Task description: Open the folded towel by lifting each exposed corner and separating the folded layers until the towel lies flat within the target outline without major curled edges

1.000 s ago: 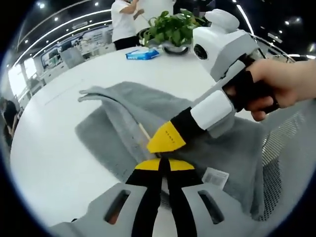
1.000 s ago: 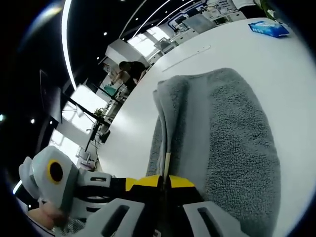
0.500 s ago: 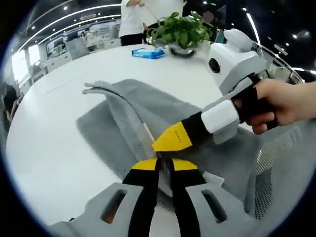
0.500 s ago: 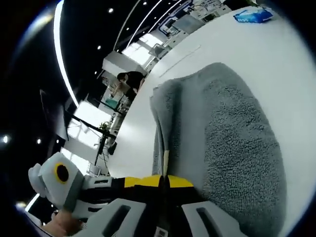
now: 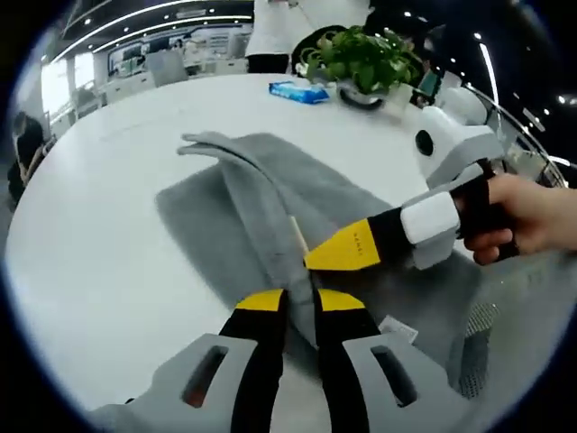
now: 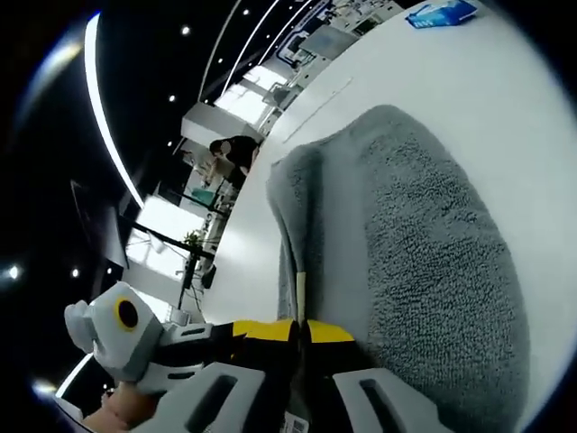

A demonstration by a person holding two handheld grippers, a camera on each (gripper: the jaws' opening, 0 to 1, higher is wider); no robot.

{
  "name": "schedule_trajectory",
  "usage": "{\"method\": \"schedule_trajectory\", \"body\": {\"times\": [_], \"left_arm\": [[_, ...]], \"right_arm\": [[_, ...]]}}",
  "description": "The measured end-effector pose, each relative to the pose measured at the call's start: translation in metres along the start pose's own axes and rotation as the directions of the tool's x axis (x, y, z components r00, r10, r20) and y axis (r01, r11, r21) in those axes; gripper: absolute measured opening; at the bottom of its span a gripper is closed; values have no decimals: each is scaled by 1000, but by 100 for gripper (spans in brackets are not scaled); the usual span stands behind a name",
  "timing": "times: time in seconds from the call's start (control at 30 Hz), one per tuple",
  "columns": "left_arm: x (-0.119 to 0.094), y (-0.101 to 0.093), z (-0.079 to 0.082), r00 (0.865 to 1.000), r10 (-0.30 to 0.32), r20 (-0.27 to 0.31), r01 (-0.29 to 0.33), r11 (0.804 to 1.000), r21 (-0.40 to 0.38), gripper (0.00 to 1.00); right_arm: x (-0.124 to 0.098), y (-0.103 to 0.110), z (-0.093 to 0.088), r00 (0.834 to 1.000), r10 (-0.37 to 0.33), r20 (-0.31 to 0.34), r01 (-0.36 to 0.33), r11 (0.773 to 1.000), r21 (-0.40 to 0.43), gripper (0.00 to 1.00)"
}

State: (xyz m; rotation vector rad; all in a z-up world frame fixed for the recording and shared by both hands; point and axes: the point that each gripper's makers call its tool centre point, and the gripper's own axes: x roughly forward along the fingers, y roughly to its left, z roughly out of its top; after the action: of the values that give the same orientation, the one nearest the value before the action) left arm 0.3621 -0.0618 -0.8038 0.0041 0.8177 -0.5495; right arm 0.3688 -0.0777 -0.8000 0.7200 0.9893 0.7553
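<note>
In the left gripper view, the left hand-held gripper (image 5: pixel 298 300) was clamped on a raised fold of the grey towel (image 5: pixel 261 194) lying on the white counter (image 5: pixel 90 225), the right hand-held gripper (image 5: pixel 311 260) pinching alongside. In the right gripper view, its closed jaws held that edge; peeling the layers apart seemed next. A potted plant (image 5: pixel 361 59) stood beyond in a bright office.

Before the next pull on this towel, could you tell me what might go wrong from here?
Both the left gripper and the right gripper pinch the same raised fold of the grey towel close together, so lifting may raise several layers at once rather than separating them. The towel already lies near the white table's edge beside the person's hand; a pull that way could drag it partly off.
</note>
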Motion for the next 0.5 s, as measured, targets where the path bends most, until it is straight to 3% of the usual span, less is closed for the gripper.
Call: {"method": "schedule_trajectory", "body": {"times": [0.13, 0.5], "left_arm": [[-1, 3, 0, 1000, 5, 2, -5, 1000, -29, 9], [0, 1, 0, 1000, 2, 7, -2, 1000, -16, 7]], "right_arm": [[-1, 2, -6, 1000, -3, -21, 1, 995, -103, 3], [2, 1, -8, 999, -37, -28, 33, 989, -142, 0]]}}
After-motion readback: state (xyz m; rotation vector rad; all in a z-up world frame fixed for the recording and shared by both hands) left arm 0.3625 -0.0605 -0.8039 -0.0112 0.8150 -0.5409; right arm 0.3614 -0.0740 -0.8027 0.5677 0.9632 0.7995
